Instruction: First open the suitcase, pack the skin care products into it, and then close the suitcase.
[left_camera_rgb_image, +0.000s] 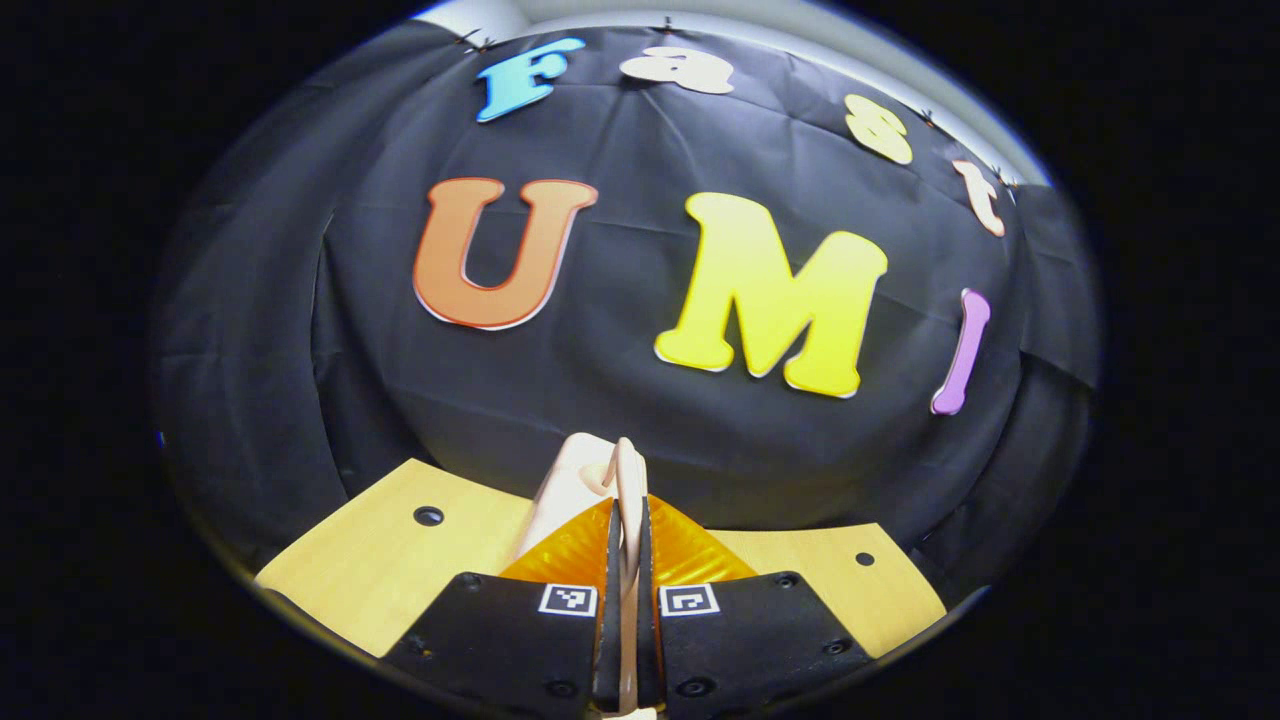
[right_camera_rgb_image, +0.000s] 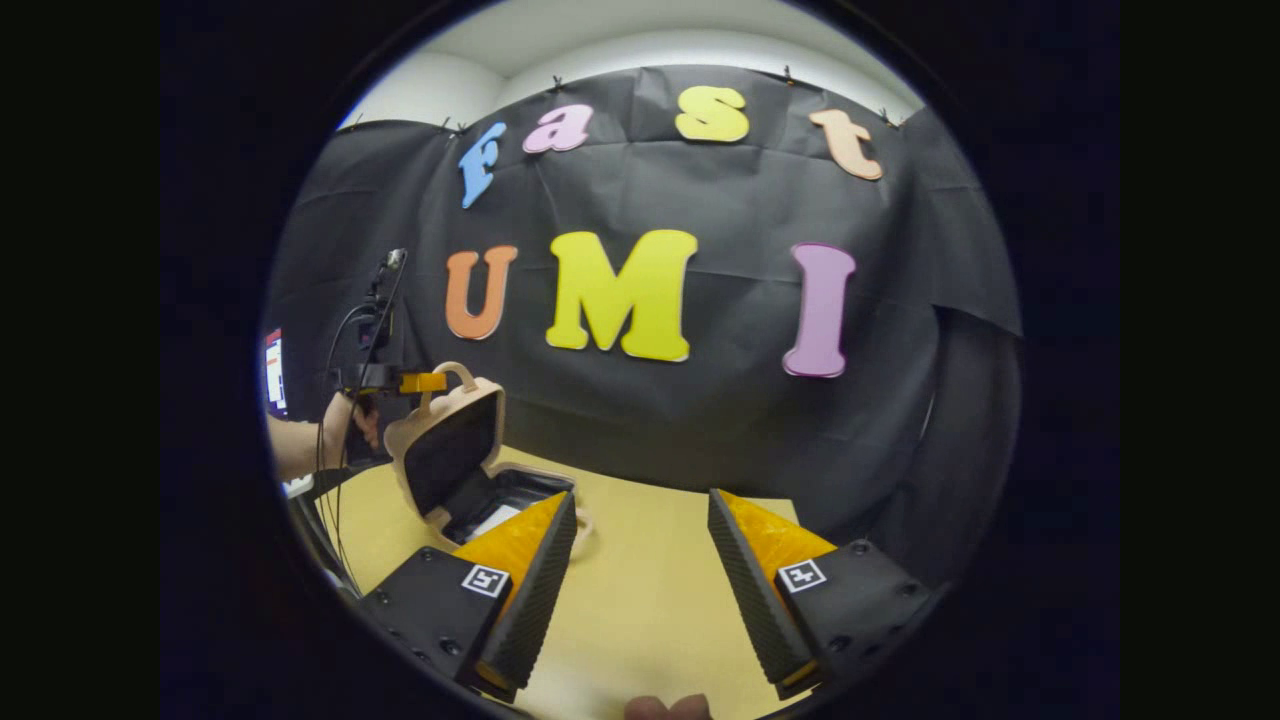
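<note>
In the left gripper view, the left hand-held gripper (left_camera_rgb_image: 626, 560) is closed on the handle (left_camera_rgb_image: 627, 480) of the suitcase (left_camera_rgb_image: 565, 490): its 2 fingers press the thin beige loop from both sides, and the loop rises between and past the fingertips. The beige case body shows just beyond, left of the handle, over the pale bench (left_camera_rgb_image: 380, 560).

In the right gripper view, the right hand-held gripper (right_camera_rgb_image: 640, 545) hangs open and empty above the bench (right_camera_rgb_image: 640, 600), its 2 fingers spread wide. The suitcase (right_camera_rgb_image: 450, 450) stands open well ahead on the left, lid (right_camera_rgb_image: 455, 440) upright, dark tray (right_camera_rgb_image: 510, 495) flat on the bench. The left hand-held gripper (right_camera_rgb_image: 425, 382) grips the handle (right_camera_rgb_image: 455, 375) atop the lid, held by a hand (right_camera_rgb_image: 355, 420).
</note>
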